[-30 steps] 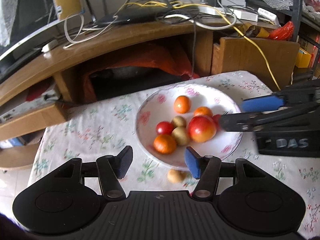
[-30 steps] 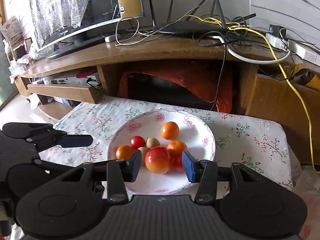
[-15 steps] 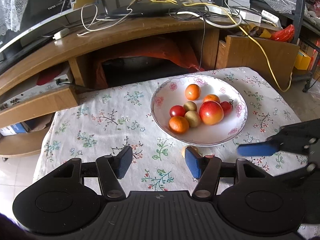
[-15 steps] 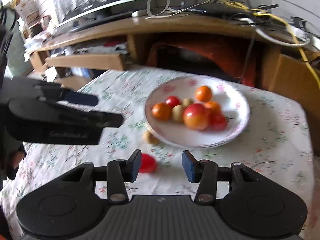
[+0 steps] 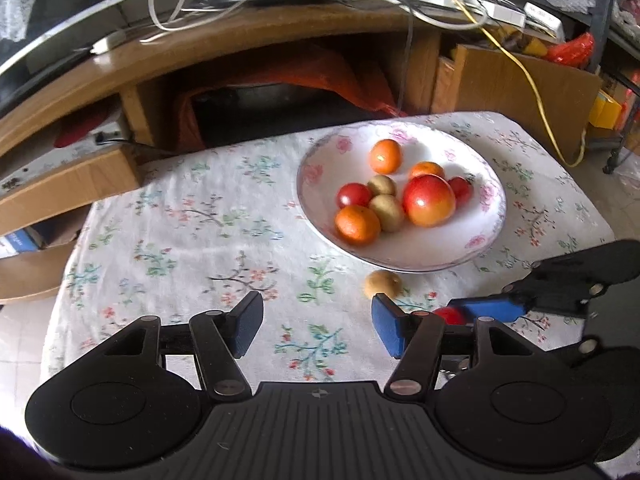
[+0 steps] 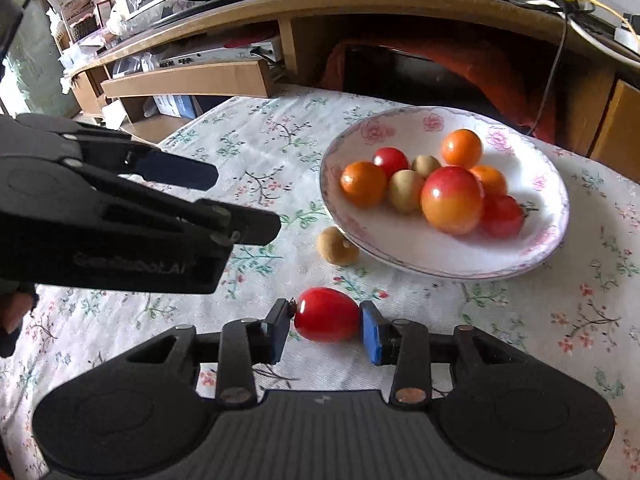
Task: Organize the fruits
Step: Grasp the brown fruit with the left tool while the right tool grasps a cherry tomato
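A white floral plate [image 6: 532, 248] [image 5: 404, 260] holds a big red-yellow apple [image 6: 452, 200], oranges, small red tomatoes and small brown fruits. A red tomato [image 6: 326, 314] [image 5: 448, 314] lies on the flowered tablecloth in front of the plate. My right gripper [image 6: 323, 326] is low over the cloth, its jaws closing, with both pads against the tomato's sides. A brown fruit [image 6: 338, 246] [image 5: 383, 283] rests on the cloth against the plate's near rim. My left gripper [image 5: 316, 330] [image 6: 240, 204] hovers open to the left with nothing between its fingers.
A wooden TV stand [image 6: 360, 8] with cables, a screen and an orange cloth under it runs behind the table. Cardboard boxes [image 5: 520, 80] stand at the back right. The tablecloth's left side [image 5: 180, 220] is bare; the table's edges fall away left and right.
My right gripper came back from over the plate and sank to the cloth, and its jaws narrowed around the red tomato. The left gripper shifted slightly, staying open.
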Tool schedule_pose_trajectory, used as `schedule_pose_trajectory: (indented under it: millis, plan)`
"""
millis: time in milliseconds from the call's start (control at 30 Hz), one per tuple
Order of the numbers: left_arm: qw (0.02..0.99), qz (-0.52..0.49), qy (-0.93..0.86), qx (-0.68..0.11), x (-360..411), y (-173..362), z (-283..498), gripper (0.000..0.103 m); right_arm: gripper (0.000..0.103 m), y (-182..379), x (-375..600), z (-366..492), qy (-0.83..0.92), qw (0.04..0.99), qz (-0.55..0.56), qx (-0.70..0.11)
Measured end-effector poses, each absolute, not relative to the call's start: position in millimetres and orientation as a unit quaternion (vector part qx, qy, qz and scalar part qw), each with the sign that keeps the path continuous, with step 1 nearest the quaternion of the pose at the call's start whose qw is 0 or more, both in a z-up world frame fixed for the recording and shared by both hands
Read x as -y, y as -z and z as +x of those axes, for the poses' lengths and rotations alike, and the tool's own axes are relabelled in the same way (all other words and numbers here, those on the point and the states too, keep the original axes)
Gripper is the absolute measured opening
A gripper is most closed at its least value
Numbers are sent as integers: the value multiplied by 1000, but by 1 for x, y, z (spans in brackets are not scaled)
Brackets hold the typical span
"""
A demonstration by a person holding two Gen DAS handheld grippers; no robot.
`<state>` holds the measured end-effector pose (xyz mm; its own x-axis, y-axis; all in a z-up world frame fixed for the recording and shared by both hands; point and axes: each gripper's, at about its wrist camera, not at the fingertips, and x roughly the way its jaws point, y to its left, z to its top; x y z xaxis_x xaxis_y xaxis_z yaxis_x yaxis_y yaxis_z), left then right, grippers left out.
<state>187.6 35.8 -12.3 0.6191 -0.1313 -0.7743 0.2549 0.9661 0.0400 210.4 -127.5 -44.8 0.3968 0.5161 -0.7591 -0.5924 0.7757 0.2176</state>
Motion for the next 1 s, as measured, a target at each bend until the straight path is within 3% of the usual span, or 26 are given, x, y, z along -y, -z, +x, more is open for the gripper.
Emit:
schedule_pose_trajectory:
  millis: [467, 700, 1000]
  plan:
    - [893, 80, 161, -412, -1, 48, 203, 61, 37, 28, 200, 184, -297, 835, -17, -463]
    - [896, 84, 158, -407, 4, 47, 199, 40, 37, 27, 204, 193, -294, 839, -9, -458]
    - [887, 98, 158, -423, 8, 42, 178, 33, 37, 28, 211, 193, -278, 844, -13, -459]
